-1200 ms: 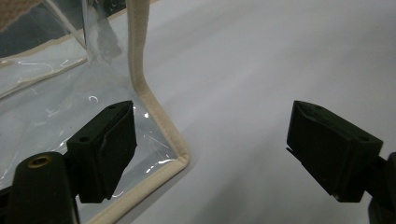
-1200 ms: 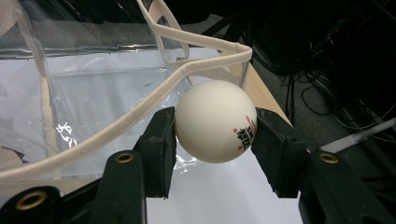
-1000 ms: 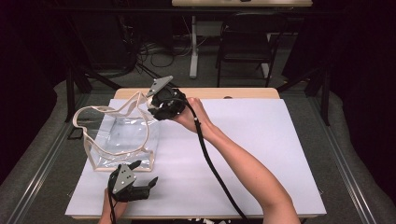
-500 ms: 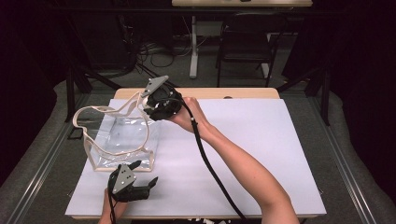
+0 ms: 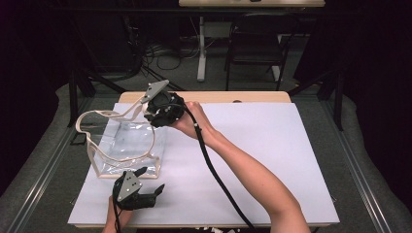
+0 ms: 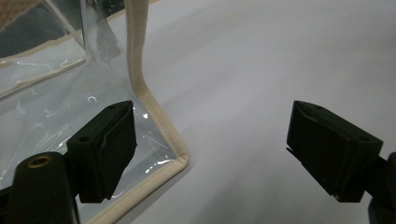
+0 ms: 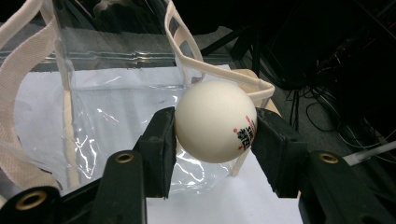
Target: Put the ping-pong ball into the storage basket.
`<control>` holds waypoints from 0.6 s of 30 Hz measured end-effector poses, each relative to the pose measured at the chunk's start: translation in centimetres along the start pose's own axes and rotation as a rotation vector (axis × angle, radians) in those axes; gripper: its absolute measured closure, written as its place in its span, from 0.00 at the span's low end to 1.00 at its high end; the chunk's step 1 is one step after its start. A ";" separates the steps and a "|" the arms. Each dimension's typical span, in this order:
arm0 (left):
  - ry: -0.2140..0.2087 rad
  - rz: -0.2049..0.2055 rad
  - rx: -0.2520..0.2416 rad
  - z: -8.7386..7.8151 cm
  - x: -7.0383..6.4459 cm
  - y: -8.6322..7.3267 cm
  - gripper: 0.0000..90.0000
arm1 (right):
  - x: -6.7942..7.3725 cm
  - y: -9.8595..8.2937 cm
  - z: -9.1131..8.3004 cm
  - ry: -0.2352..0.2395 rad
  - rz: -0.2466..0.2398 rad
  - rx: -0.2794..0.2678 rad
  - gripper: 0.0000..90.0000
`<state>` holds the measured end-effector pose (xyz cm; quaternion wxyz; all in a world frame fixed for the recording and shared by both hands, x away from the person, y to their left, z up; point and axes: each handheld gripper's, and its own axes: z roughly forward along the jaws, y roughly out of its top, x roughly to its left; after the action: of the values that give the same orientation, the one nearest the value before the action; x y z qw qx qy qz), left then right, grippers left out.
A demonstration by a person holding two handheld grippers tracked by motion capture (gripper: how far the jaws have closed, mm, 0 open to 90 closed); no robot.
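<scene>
Right gripper view recorded the right gripper (image 7: 215, 128) pinching a white table-tennis ball (image 7: 215, 121), printed with red and black marks, squarely between both jaws. The ball was held above the open mouth of a clear plastic bag (image 7: 116, 116) with cream webbing straps. In the high view, that bag (image 5: 127, 145) stood on the white table (image 5: 272, 145), left of centre. The left gripper (image 6: 212, 149) sat just beside the bag's near corner, jaws spread wide, nothing between them.

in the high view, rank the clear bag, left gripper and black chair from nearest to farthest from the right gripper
1. Clear bag, just left of and below the right gripper.
2. Left gripper, at the table's near edge.
3. Black chair, beyond the table's far edge.
</scene>
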<state>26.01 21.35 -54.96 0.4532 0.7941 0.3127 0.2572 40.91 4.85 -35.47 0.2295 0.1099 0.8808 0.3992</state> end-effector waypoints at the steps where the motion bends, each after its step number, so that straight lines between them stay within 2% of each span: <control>1: 0.000 0.000 0.000 0.0 0.0 0.0 0.18 | 0.1 0.1 0.0 0.002 0.002 0.000 0.56; 18: -0.001 0.000 0.001 0.0 0.0 0.0 0.18 | 1.3 0.8 0.7 0.033 -0.022 0.003 0.56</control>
<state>26.03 21.37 -54.97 0.4529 0.7945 0.3128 0.2566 40.15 6.31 -35.65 0.2191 0.0941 0.8862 0.3973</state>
